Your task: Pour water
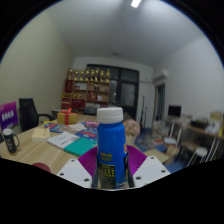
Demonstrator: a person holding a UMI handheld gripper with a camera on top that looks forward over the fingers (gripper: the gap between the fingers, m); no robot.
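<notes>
Gripper (110, 172) fingers are clamping the blue bottle (111, 148) upright between them, near, above the cluttered table (40, 152); its white cap looks on, so tilting should probably wait.

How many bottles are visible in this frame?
1. A blue plastic bottle with a white cap stands upright between the fingers, its lower part hidden by them. The cluttered wooden table beyond may hide others.
</notes>
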